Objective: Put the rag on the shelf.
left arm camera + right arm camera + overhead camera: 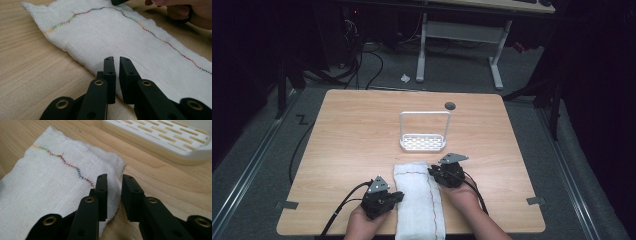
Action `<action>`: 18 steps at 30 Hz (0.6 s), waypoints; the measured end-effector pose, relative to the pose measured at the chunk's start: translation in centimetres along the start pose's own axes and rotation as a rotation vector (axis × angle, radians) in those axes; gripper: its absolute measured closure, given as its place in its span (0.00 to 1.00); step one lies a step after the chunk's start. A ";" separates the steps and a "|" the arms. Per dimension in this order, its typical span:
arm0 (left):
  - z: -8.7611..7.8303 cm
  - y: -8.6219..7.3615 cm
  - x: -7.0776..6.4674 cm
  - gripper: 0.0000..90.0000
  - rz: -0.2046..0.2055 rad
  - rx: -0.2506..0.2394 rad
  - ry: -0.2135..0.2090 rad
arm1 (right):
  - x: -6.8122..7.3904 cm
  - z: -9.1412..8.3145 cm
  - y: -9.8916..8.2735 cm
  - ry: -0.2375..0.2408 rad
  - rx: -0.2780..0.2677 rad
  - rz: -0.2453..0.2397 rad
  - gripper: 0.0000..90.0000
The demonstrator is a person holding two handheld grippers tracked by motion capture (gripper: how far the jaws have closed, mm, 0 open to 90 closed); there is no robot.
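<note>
In the high view, a white cloth [418,200] is lying folded in a long strip on the near middle of the table [352,135], its near end hanging at the table's edge, with a line of coloured stitching running along its right side. A white rack [423,142] with a tall wire handle is standing just beyond the cloth's far end, and a dark round hole [450,105] is showing near the far edge. The left gripper [396,196] is sitting at the cloth's left edge, the right gripper [432,171] at its right edge near the far corner, each held in a hand. In the left gripper view, the jaws are standing nearly together with a thin gap between them, hovering over the cloth's edge [105,37] and gripping nothing; the other hand [185,10] is showing at top right. In the right gripper view, the jaws are standing slightly apart, straddling the cloth's edge [50,185] close to the stitching, with cloth lying in the gap but not pinched; the rack [160,137] is lying beyond.
</note>
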State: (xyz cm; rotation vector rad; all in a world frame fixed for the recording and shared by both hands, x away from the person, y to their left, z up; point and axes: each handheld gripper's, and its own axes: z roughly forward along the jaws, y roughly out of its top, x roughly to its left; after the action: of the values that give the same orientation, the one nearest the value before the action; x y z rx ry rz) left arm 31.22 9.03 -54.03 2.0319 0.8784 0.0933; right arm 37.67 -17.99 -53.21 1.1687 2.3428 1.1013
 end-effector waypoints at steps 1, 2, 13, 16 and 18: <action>0.0 0.0 0.0 0.93 0.004 -0.002 0.003 | 0.0 0.1 0.0 0.005 0.004 -0.002 0.91; 0.0 0.0 0.0 0.93 0.004 -0.002 0.003 | 0.0 0.1 0.1 0.008 0.010 -0.007 0.94; 0.0 -0.1 -0.3 0.93 0.025 -0.009 0.020 | 0.4 -1.1 1.8 -0.042 -0.054 -0.040 0.97; 0.0 -0.1 -0.3 0.92 0.025 -0.008 0.018 | 0.3 -0.2 2.0 -0.058 -0.027 -0.036 0.97; 0.0 -0.1 -0.3 0.91 0.022 -0.008 0.012 | 0.1 0.6 2.0 -0.066 -0.010 -0.031 0.97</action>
State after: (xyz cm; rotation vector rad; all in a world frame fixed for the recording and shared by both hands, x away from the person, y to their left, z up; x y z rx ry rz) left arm 30.94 8.88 -54.07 2.0364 0.8619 0.1217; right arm 39.05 -16.84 -52.12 1.1442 2.2955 1.0468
